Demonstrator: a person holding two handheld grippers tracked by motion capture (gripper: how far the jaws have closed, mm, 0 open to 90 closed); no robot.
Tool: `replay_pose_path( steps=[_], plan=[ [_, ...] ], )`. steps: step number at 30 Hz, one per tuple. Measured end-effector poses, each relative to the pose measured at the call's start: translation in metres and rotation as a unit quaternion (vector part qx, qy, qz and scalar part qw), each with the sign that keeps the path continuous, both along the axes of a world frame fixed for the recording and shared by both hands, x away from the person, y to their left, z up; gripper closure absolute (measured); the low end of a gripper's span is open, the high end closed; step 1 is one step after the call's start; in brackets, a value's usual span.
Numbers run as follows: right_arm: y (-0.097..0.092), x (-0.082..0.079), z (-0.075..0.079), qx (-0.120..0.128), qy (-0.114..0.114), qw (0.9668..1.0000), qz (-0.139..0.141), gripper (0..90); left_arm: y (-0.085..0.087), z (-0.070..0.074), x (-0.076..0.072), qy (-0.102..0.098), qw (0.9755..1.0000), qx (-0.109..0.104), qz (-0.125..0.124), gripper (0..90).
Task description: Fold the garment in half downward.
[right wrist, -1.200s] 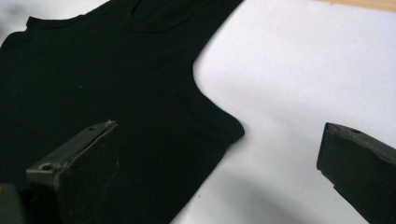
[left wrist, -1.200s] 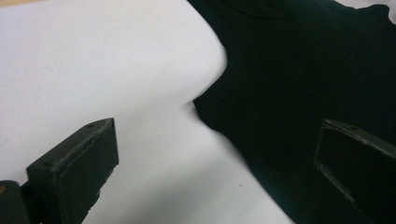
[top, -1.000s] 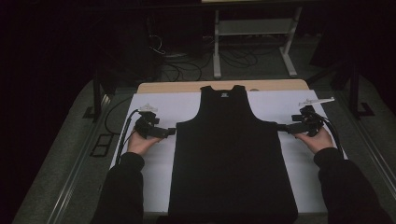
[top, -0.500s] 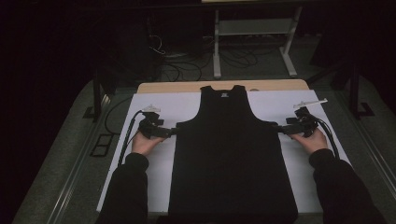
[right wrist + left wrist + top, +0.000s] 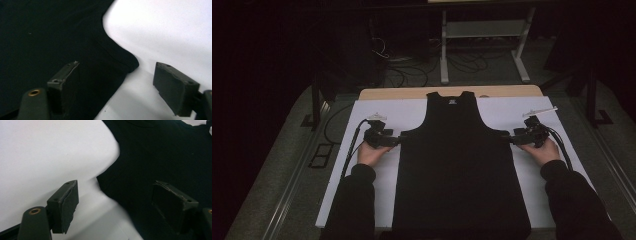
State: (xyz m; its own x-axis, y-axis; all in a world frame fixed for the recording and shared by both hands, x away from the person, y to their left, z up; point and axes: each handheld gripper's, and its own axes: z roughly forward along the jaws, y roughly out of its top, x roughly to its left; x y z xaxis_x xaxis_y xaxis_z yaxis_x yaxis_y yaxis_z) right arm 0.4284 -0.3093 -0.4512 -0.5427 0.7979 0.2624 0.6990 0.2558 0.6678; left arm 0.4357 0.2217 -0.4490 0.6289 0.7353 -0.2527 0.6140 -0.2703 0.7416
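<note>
Since the earlier high view, you are holding both hands almost where they were, and both sets of jaws have just been closing, with the fabric's side corners coming between them. From the high view, the black tank top [image 5: 460,165] is lying flat and face up on the white sheet [image 5: 412,112] covering the bench, neck away from you and hem toward you; your left gripper [image 5: 396,140] is sitting at its left underarm corner and your right gripper [image 5: 507,138] at the matching corner on the other side. Looking through the left gripper view, the jaws are standing spread, one pad over bare white sheet and the other over the dark cloth, so the underarm corner [image 5: 105,178] is lying between them but is not yet being pinched. Moving to the right gripper view, the picture is mirroring that: the jaws are apart, one over the tank top and one over the sheet, with the underarm corner [image 5: 131,63] sitting in the gap, untouched by the pads. Judging from this, you are setting up a two-sided pinch at the armholes, likely for a fold or lift, and the grasp is not finished on either side.
</note>
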Motion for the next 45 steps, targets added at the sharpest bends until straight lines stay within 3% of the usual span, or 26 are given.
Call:
replay_pose_path(
  steps=[10, 18, 21, 31, 37, 45],
  plan=[
    [0.004, 0.001, -0.001, -0.002, -0.003, 1.0, -0.003, 34.5, -0.005, -0.005, 0.002, 0.001, 1.0, 0.003, 0.003, 31.3],
    [0.005, 0.002, -0.002, -0.005, -0.01, 0.9998, -0.015, 48.5, -0.024, -0.001, 0.008, 0.011, 0.9992, 0.037, -0.012, 37.1],
    [0.005, 0.002, -0.002, -0.011, -0.011, 0.9997, -0.02, 54.4, -0.028, -0.001, 0.009, 0.01, 0.9993, 0.035, -0.007, 40.1],
    [0.008, 0.002, -0.002, -0.025, -0.016, 0.9994, -0.016, 79.4, -0.027, 0.001, 0.01, 0.004, 0.9981, 0.059, 0.013, 64.4],
    [0.008, 0.001, -0.001, -0.026, -0.014, 0.9995, -0.011, 83.9, -0.027, -0.001, 0.009, -0.004, 0.9974, 0.066, 0.028, 83.8],
    [0.007, 0.0, 0.001, -0.021, -0.012, 0.9996, -0.014, 84.8, -0.026, 0.001, 0.007, 0.0, 0.9975, 0.067, 0.022, 86.7]
  ],
)
